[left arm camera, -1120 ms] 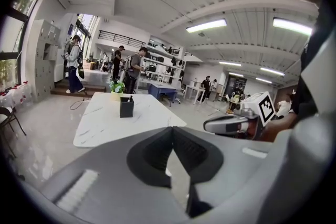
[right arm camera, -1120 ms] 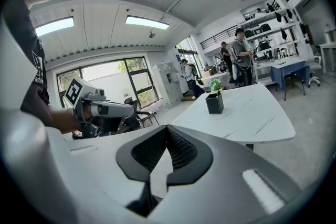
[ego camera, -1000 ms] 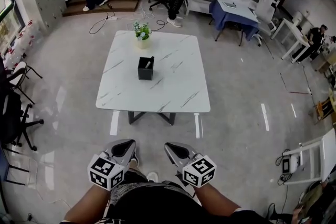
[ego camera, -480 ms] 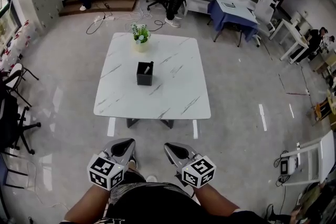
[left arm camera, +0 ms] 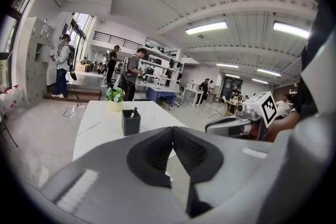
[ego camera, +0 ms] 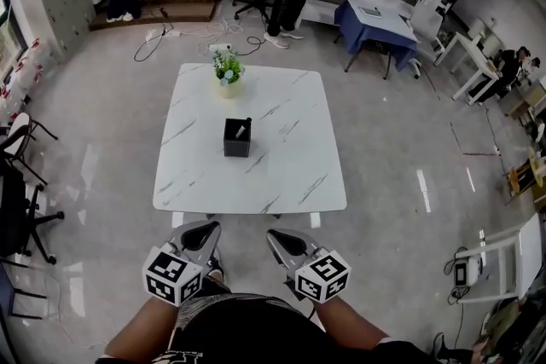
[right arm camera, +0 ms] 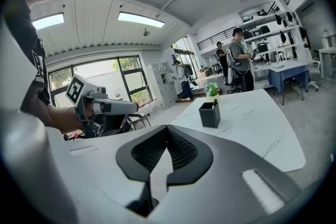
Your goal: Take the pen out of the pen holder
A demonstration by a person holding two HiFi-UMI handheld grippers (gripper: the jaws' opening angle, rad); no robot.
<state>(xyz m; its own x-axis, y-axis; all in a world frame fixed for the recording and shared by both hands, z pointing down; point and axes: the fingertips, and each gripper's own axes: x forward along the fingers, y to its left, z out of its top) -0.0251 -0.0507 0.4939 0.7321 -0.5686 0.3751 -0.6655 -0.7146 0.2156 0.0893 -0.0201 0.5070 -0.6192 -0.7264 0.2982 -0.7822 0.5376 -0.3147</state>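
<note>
A black square pen holder stands near the middle of the white marble table, with a dark pen leaning out of its top. Both grippers are held low near my body, short of the table's near edge. My left gripper is shut with nothing in it, and so is my right gripper. In the left gripper view the holder and pen sit far beyond the closed jaw tips. The right gripper view also shows the holder well ahead of its closed tips.
A small potted plant stands at the table's far edge. Black chairs stand at the left, a blue-draped desk at the back right, cables on the floor behind, and people stand by the far shelves.
The table has come a little nearer and lower in the head view. Both grippers keep the same shut pose near my body.
</note>
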